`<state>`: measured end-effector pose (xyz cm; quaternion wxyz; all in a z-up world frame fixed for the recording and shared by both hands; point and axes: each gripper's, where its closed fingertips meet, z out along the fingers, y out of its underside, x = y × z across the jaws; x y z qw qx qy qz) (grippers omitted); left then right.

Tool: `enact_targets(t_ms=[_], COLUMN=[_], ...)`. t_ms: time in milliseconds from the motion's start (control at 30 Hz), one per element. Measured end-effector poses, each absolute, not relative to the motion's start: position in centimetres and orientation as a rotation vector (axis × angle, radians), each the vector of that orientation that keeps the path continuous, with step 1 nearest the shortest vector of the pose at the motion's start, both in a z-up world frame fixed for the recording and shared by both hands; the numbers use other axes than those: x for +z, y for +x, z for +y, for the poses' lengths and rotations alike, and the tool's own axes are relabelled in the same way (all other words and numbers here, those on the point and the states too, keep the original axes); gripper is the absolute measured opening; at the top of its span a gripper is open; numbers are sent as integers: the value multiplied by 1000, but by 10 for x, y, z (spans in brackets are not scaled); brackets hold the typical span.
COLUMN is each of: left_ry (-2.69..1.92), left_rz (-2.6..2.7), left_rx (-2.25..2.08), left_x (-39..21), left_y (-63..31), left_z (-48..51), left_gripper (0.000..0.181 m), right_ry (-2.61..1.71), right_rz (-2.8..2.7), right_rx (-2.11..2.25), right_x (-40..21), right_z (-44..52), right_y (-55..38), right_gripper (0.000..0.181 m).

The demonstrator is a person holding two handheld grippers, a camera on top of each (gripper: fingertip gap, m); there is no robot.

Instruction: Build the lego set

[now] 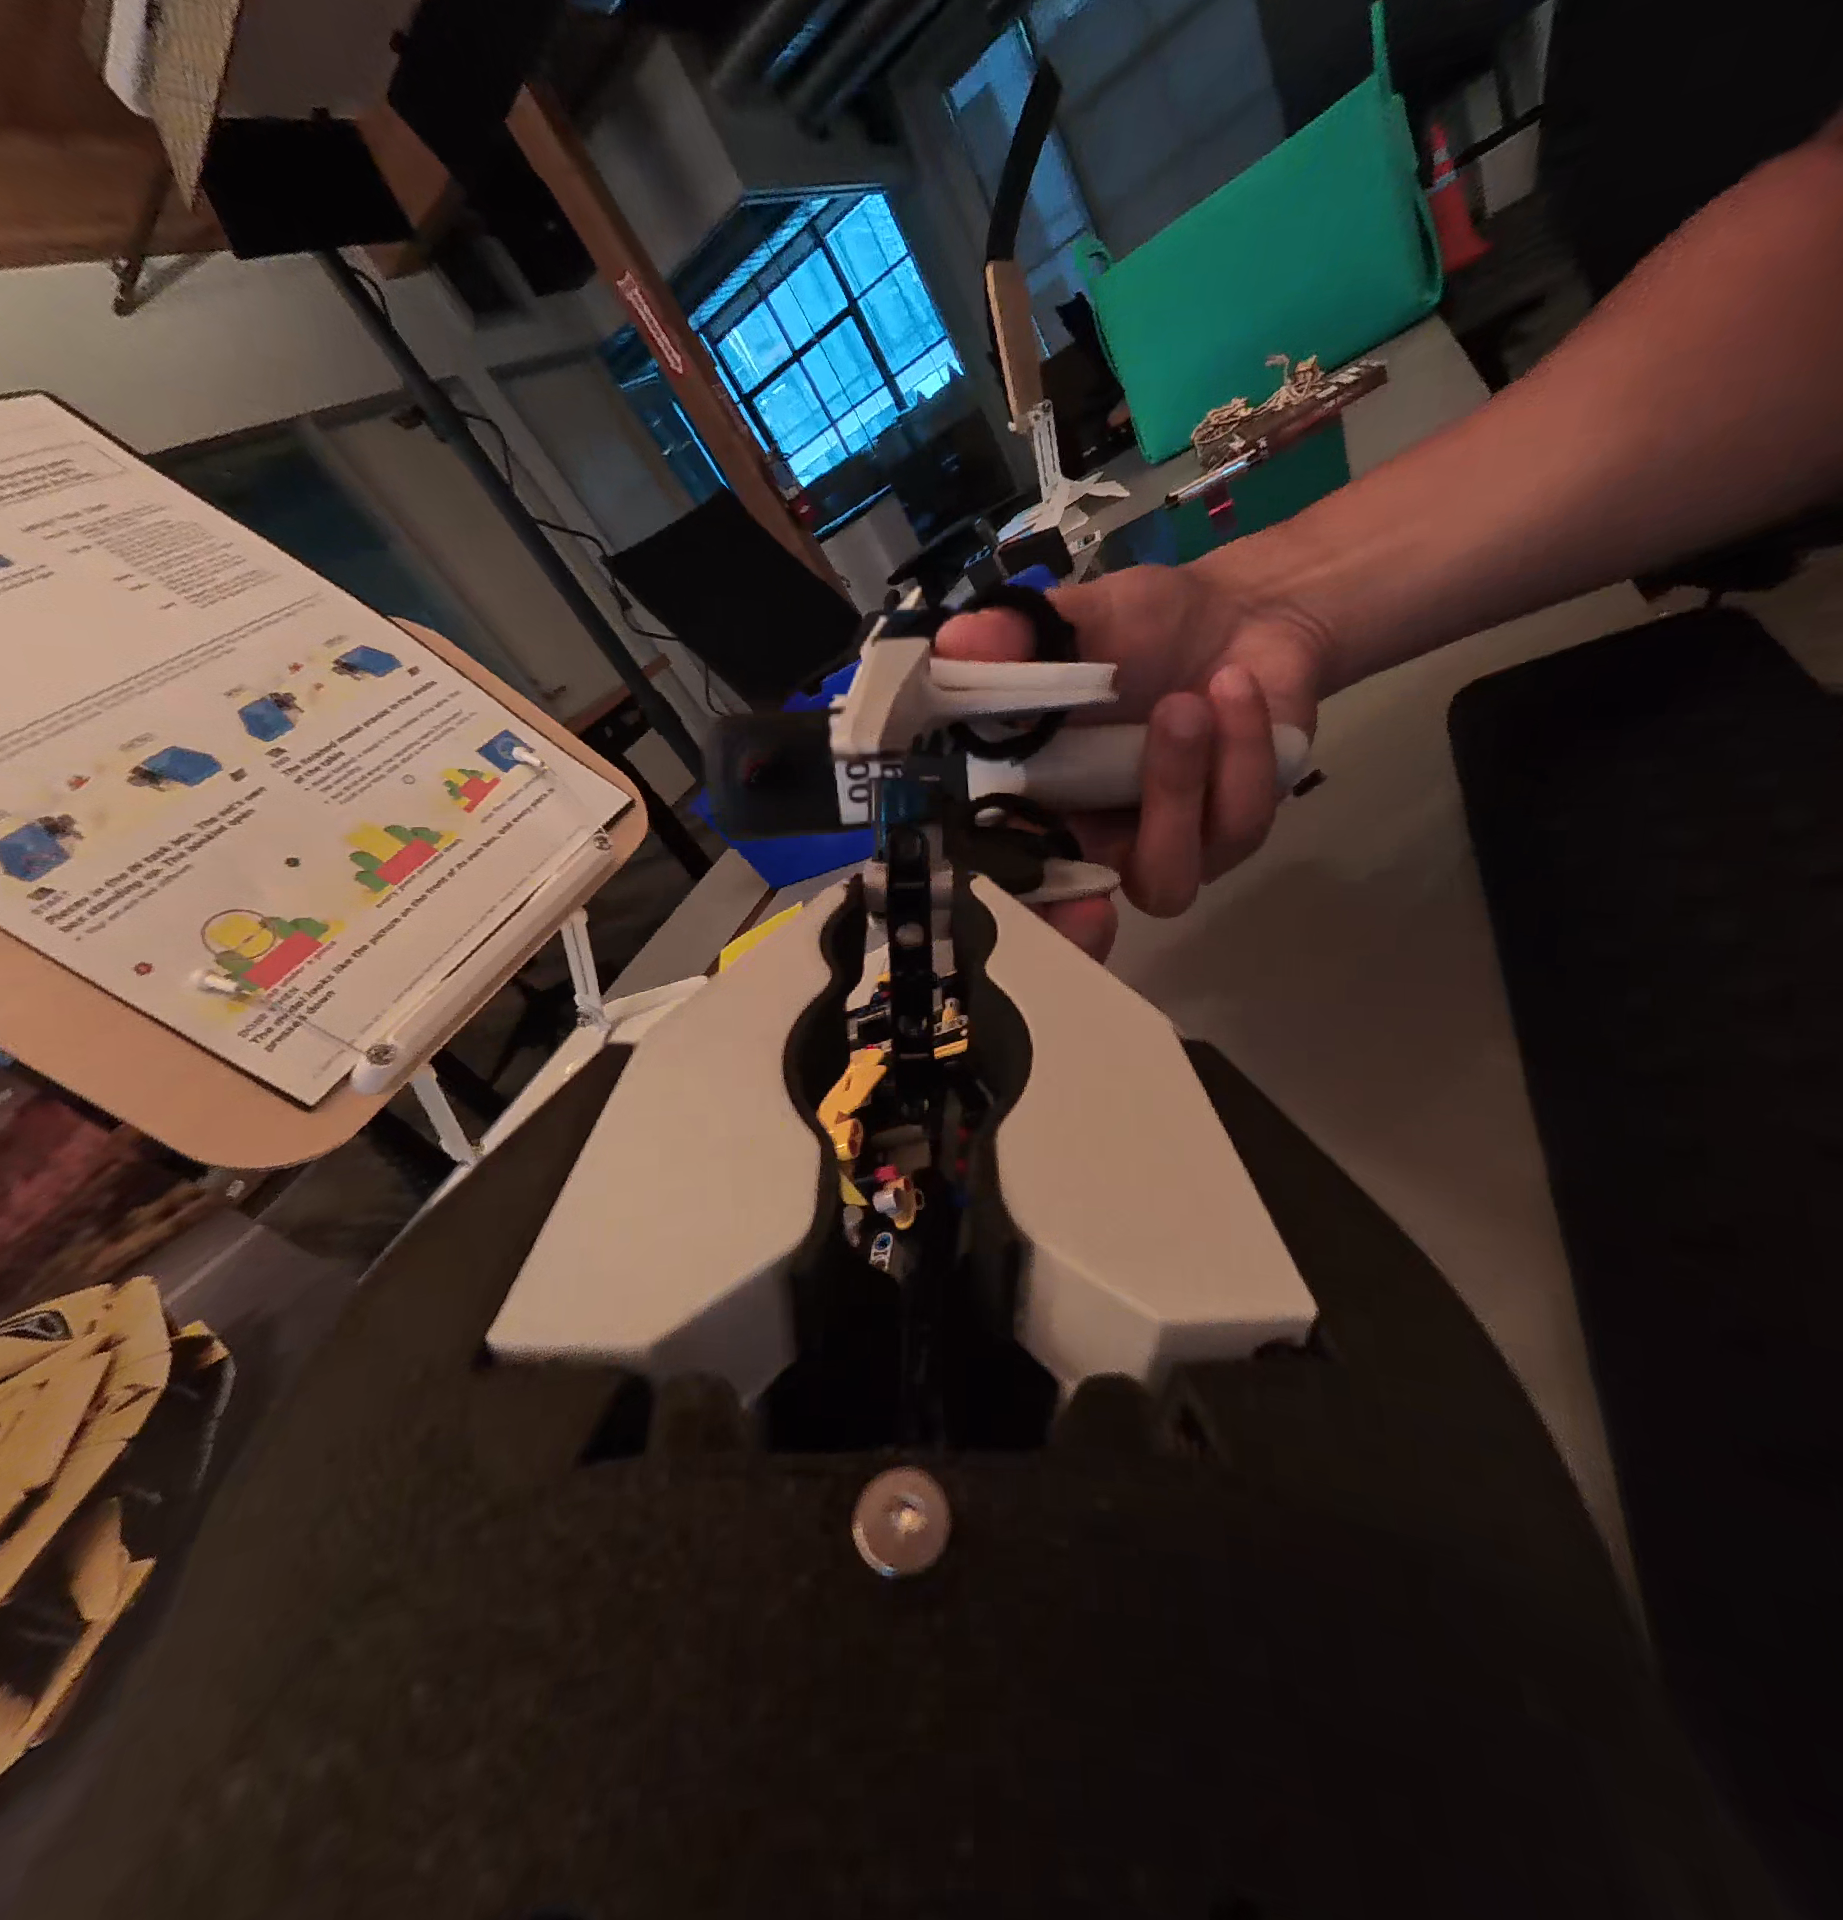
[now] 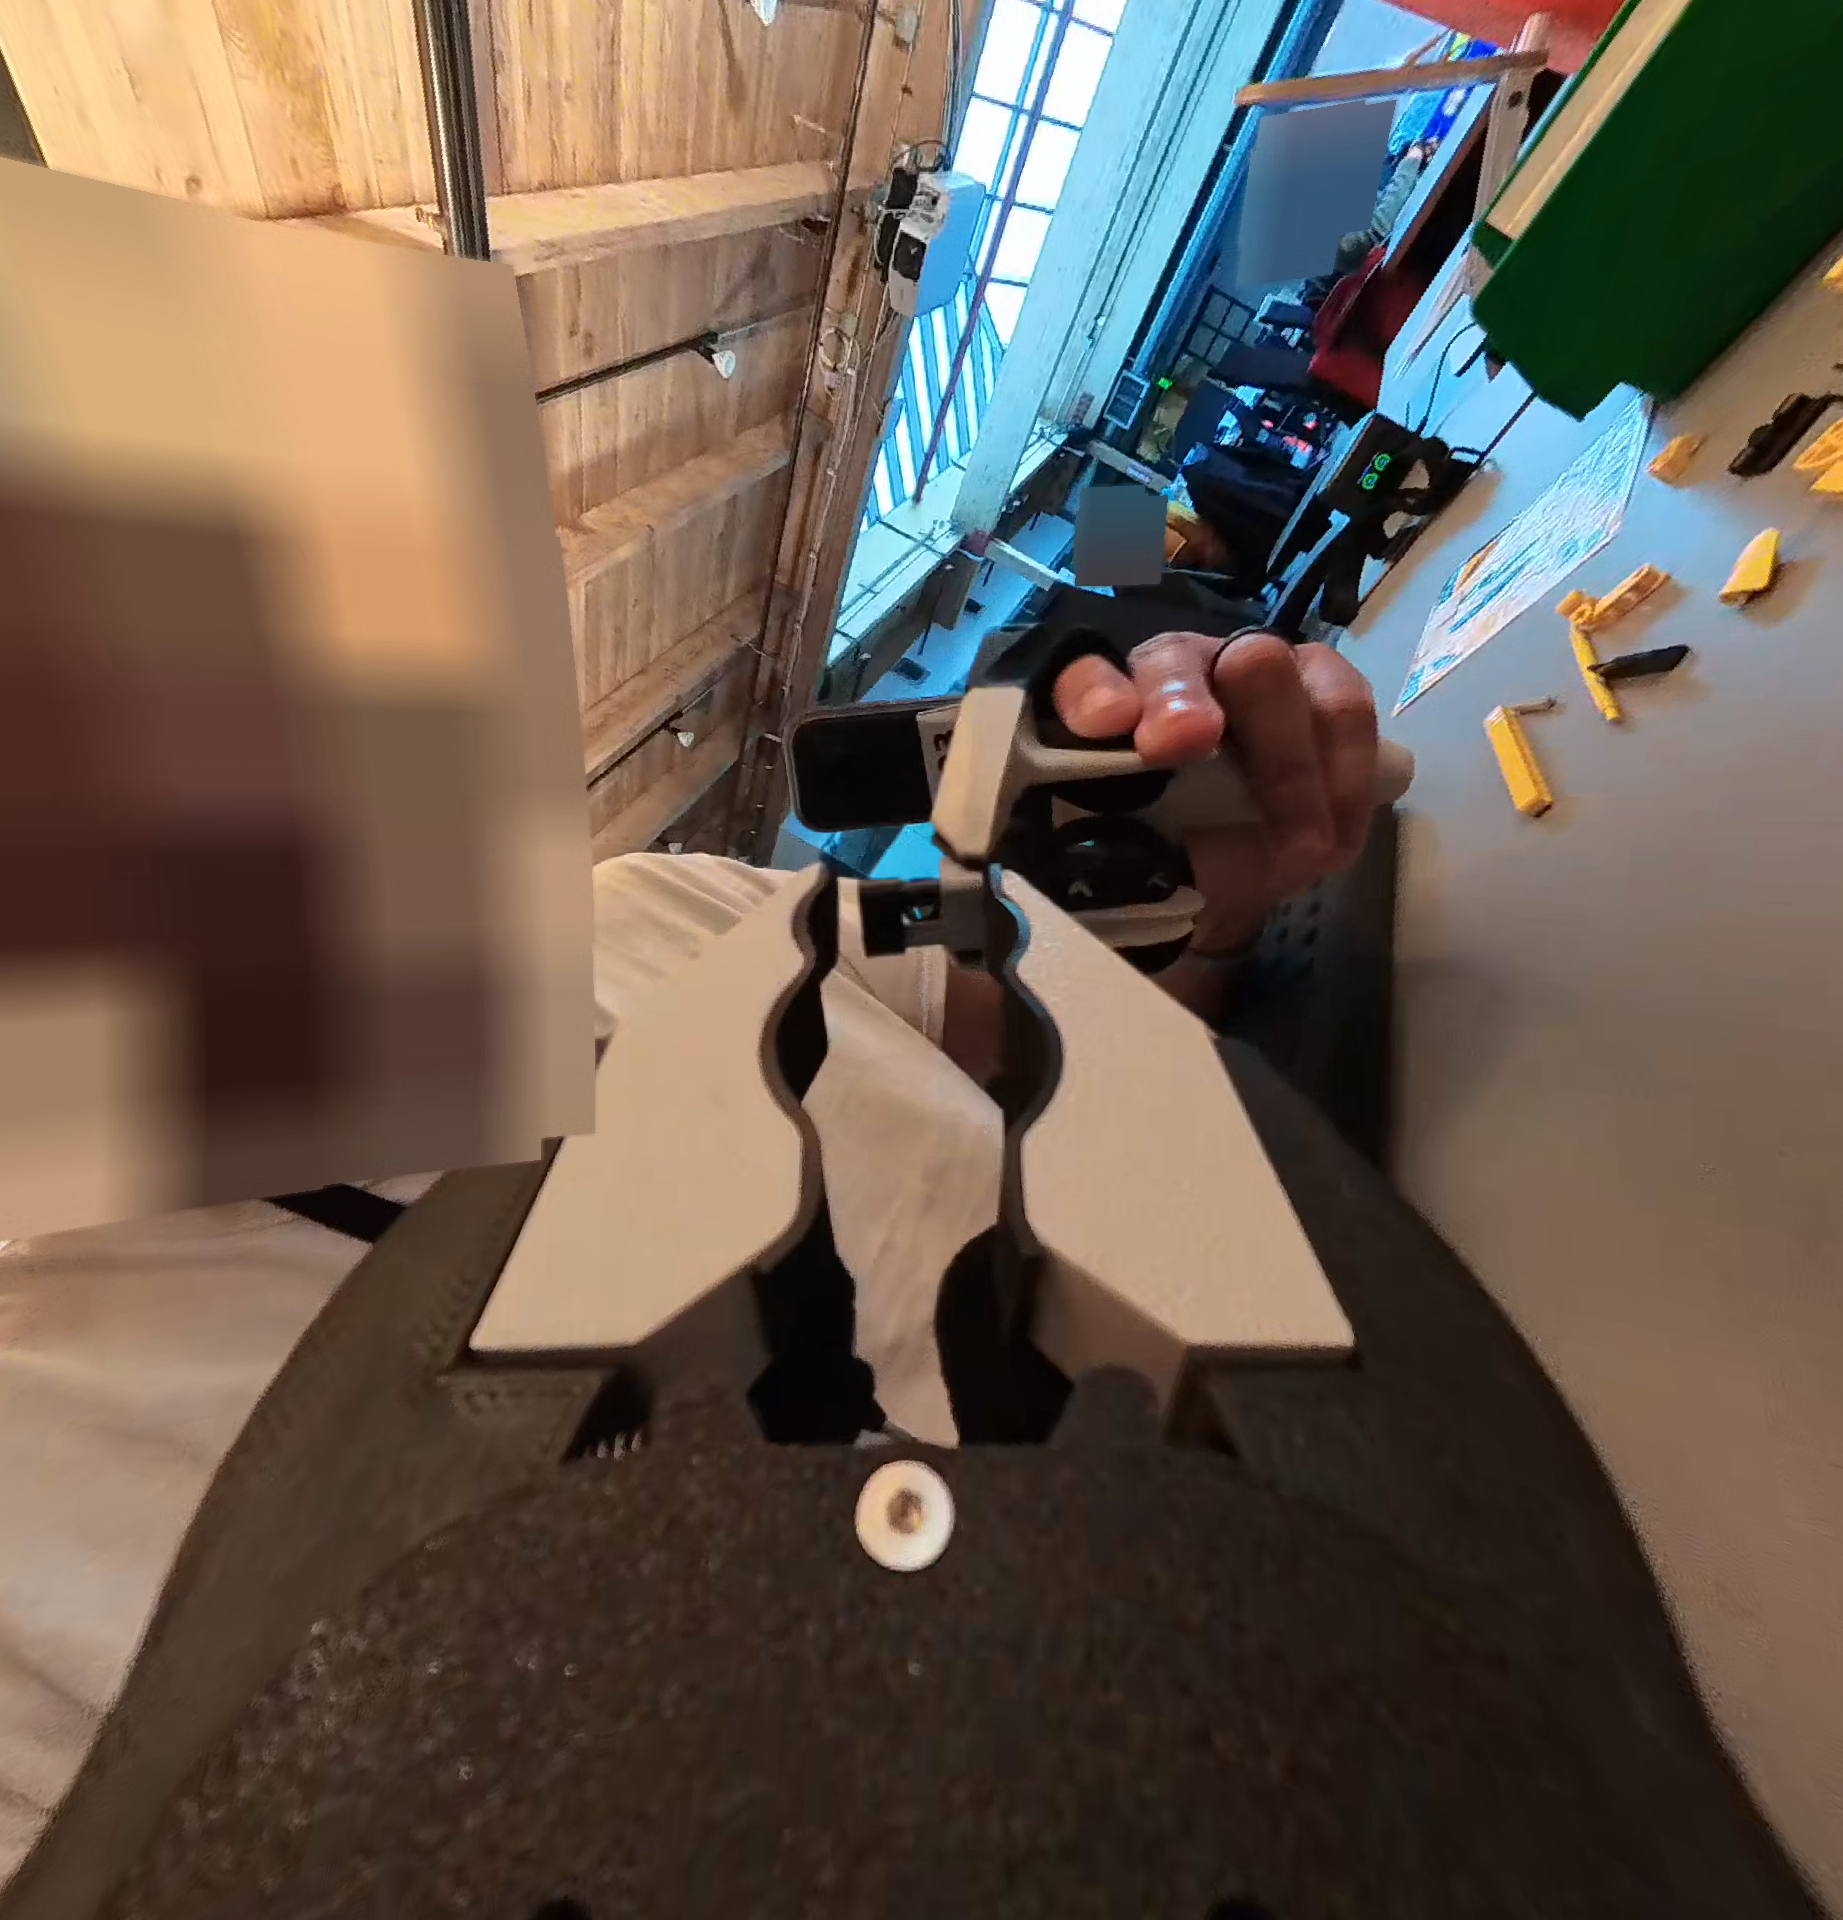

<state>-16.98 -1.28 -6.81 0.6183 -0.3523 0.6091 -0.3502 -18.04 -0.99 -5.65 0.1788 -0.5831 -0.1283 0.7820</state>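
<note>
The left gripper (image 1: 901, 914) pinches a long black beam (image 1: 909, 966) near its top, and the beam belongs to a black and yellow lego model (image 1: 886, 1101) that hangs between the fingers. The right gripper (image 2: 912, 914) is spread a little, with a small black and grey piece (image 2: 922, 920) at its tips. More yellow pieces (image 2: 1623, 665) lie on the grey table (image 2: 1675, 1039).

Dim indoor light, blue window glow, wide-angle edge distortion, slight blur
</note>
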Motion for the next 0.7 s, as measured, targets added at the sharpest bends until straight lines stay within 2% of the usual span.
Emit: enact_targets(t_ms=[33,700], left_ry=[-805,-823], left_rz=[1396,1324], left_rx=[-807,-926], left_x=[-68,-69], left_y=[-170,-167], left_z=[-13,-18], left_gripper=[16,16], right_ry=[-1640,-1451], right_rz=[-355,-307], right_rx=[2222,2303], right_x=[-57,-60], right_z=[-10,-14], right_y=[-181,-178], right_gripper=[22,22])
